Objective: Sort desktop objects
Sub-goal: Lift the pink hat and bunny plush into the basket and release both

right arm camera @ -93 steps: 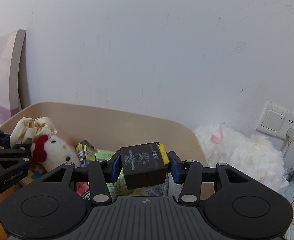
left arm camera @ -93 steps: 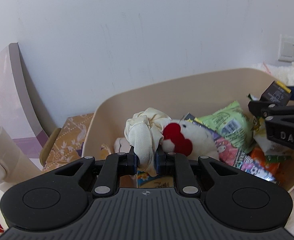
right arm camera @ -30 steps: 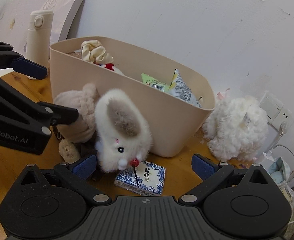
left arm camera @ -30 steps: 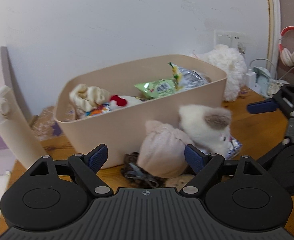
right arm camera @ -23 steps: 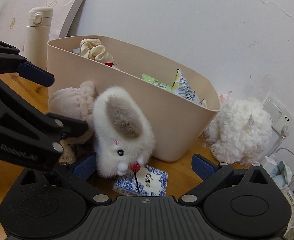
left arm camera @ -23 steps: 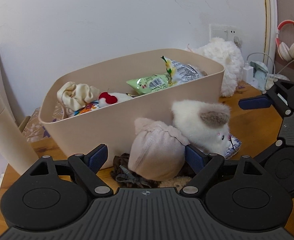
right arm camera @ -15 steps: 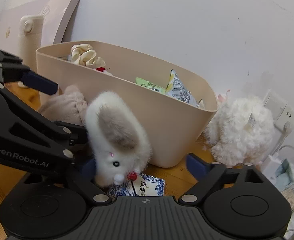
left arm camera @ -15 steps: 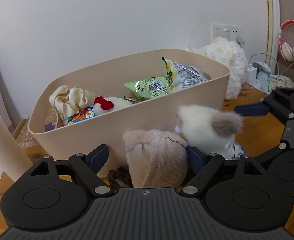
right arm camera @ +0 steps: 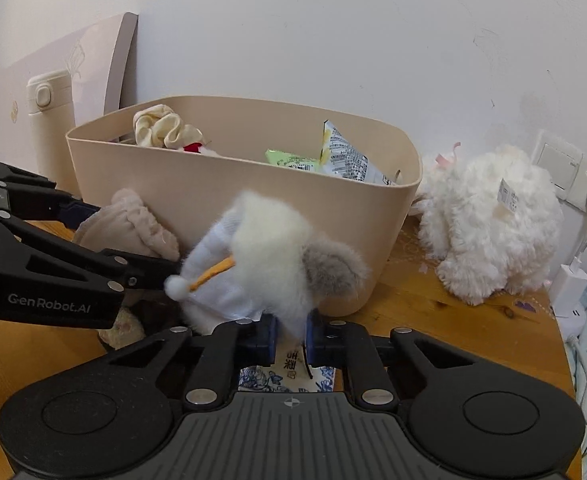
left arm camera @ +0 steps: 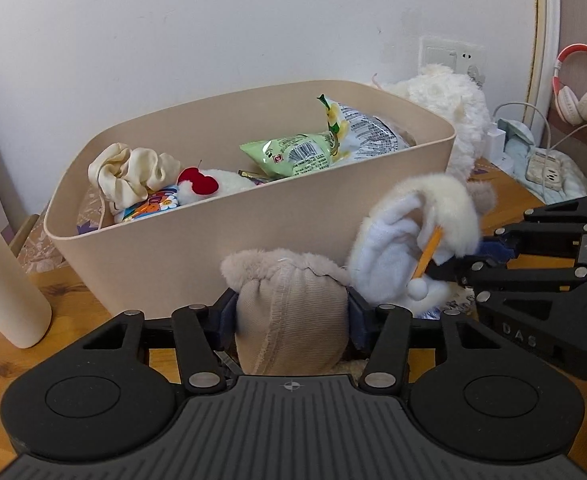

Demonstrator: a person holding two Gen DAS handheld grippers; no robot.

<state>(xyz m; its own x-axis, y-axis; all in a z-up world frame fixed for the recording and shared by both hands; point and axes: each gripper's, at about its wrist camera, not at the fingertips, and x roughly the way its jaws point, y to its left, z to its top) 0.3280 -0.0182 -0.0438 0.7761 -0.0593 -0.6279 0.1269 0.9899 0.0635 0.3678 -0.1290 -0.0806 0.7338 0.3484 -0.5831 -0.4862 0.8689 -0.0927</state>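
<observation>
Both grippers have plush now: left gripper (left arm camera: 291, 314) is closing on the beige plush (left arm camera: 289, 316). Right gripper (right arm camera: 289, 338) is clamped tight on the white plush's (right arm camera: 269, 268) fur, in front of the bin (right arm camera: 213, 192).

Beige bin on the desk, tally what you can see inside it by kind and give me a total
Inside the beige bin, what shows:
Snack bags: 2, green and silver
Cream cloth bundle: 1
White plush with red bow: 1
Colourful packet: 1
Total: 5; anything lower is hidden.
</observation>
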